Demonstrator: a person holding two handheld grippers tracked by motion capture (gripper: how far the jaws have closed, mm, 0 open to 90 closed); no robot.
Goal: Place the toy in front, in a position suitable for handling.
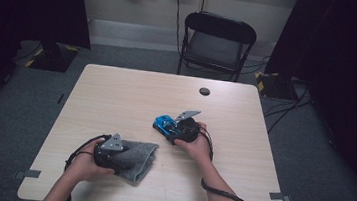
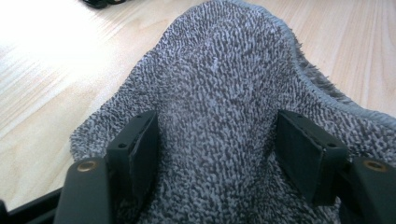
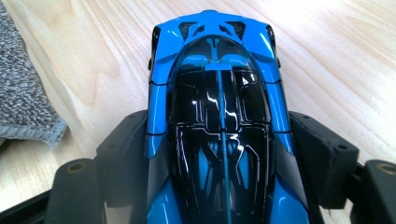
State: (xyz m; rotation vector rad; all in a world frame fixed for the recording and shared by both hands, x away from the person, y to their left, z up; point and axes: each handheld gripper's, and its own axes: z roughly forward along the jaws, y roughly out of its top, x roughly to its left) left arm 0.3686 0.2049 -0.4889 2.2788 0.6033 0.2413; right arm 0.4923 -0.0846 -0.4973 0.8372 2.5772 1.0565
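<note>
Blue toy car (image 3: 219,121) between right hand-held gripper (image 3: 224,154) jaws

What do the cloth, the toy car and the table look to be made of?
Cloth: looped grey terry or microfibre, matte, with a stitched edge. Car: probably hard plastic, glossy blue and black, with sharp glints on the roof. Table: light wood-grain top, likely laminate, smooth with a faint sheen.

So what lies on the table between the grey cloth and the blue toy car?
Nothing: bare wood separates the grey cloth from the blue toy car in the high view. The right gripper view shows the same strip of table between the cloth's edge and the car.
</note>
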